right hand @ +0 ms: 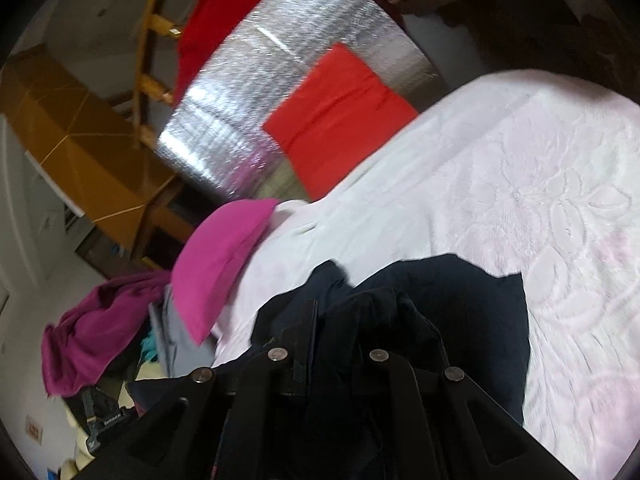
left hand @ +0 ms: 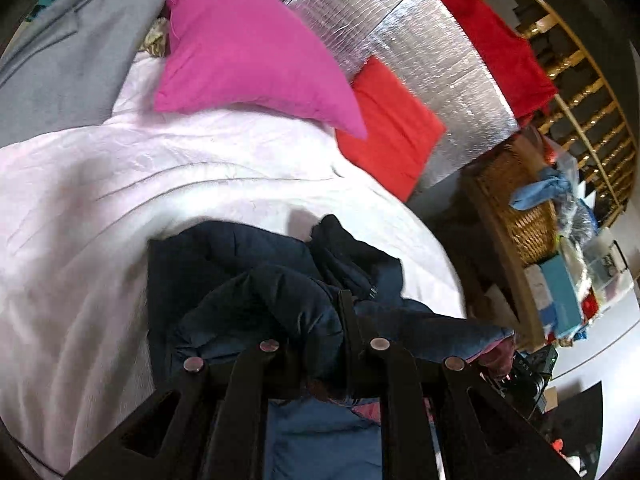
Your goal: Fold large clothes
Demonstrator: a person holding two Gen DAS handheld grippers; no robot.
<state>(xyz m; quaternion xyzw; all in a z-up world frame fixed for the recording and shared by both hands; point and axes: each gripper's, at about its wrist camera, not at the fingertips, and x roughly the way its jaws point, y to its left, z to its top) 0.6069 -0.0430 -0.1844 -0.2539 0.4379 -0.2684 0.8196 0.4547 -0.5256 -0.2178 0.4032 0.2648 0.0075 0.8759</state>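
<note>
A large dark navy padded jacket (left hand: 240,280) lies bunched on the pale pink bedspread (left hand: 100,184); a pink lining shows at its right edge. My left gripper (left hand: 320,320) is shut on a thick fold of the jacket, and the fabric hides one finger. In the right wrist view the same jacket (right hand: 472,304) spreads dark over the bedspread (right hand: 540,184). My right gripper (right hand: 352,320) is shut on a bunched fold of it, with the cloth draped over the fingers.
A magenta pillow (left hand: 248,52) and a red cushion (left hand: 384,128) lie at the bed's head against a silver foil panel (left hand: 432,60). A grey garment (left hand: 68,52) lies far left. A wicker basket (left hand: 520,200) and clutter stand beside the bed. A magenta cloth (right hand: 96,340) is heaped left.
</note>
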